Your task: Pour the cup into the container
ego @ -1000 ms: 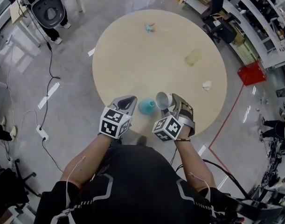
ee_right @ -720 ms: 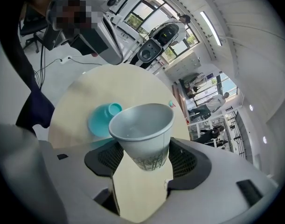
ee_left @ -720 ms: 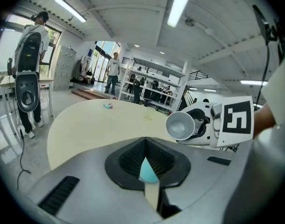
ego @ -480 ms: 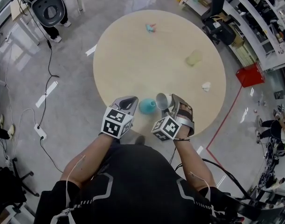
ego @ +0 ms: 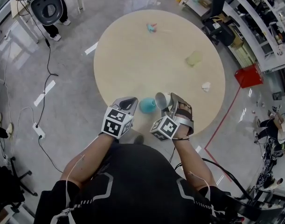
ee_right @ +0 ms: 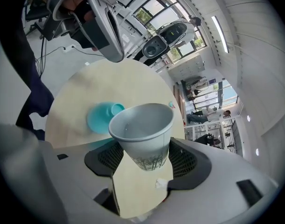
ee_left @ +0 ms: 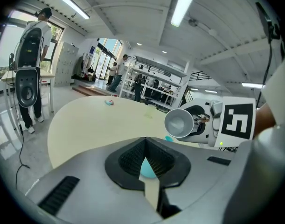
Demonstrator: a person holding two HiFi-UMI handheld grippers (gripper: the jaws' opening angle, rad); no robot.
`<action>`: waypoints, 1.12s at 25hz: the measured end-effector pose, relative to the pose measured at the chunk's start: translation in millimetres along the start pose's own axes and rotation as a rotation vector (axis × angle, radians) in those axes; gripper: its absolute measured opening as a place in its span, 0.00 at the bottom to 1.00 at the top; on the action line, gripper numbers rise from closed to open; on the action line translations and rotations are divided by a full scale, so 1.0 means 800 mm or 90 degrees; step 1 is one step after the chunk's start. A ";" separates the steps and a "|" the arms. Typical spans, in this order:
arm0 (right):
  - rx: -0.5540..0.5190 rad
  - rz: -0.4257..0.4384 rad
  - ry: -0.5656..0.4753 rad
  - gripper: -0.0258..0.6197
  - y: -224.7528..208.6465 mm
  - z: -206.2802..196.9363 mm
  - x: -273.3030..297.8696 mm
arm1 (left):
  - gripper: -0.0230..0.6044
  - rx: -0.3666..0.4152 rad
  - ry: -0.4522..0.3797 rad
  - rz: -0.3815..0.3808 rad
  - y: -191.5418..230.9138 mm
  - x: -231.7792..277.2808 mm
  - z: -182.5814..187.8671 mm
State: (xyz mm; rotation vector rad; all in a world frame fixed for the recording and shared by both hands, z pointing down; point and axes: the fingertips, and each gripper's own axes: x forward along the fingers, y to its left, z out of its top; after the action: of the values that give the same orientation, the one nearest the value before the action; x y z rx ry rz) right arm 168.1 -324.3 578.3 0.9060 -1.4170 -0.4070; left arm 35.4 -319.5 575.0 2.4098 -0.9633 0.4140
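A pale grey paper cup [ee_right: 142,129] was held between the widely spread jaws of the right gripper [ee_right: 142,154], gripped by its lower wall. A rolled rim, tapering sides and a dark plant print near the base could be seen. The cup was tipped over, its mouth turned toward the left gripper [ego: 128,101]. A teal, rounded container [ego: 147,105] with a short neck was seen on the round table [ego: 156,55], just ahead of and between the two grippers, below the cup's rim. The left gripper's jaws were drawn together at their tips, with nothing gripped.
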 end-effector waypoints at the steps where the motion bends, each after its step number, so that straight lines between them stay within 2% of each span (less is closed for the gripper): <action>1: -0.003 0.000 0.002 0.52 0.001 -0.001 0.000 | 0.04 -0.001 0.000 0.000 0.000 -0.001 -0.001; 28: -0.077 -0.025 0.035 0.51 -0.003 0.002 -0.001 | 0.04 -0.008 -0.011 -0.013 0.005 -0.010 -0.002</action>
State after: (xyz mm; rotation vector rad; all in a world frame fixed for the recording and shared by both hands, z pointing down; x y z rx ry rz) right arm 166.7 -325.6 575.8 0.8412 -1.3121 -0.4880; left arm 26.9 -316.4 574.4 2.4140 -0.9451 0.3787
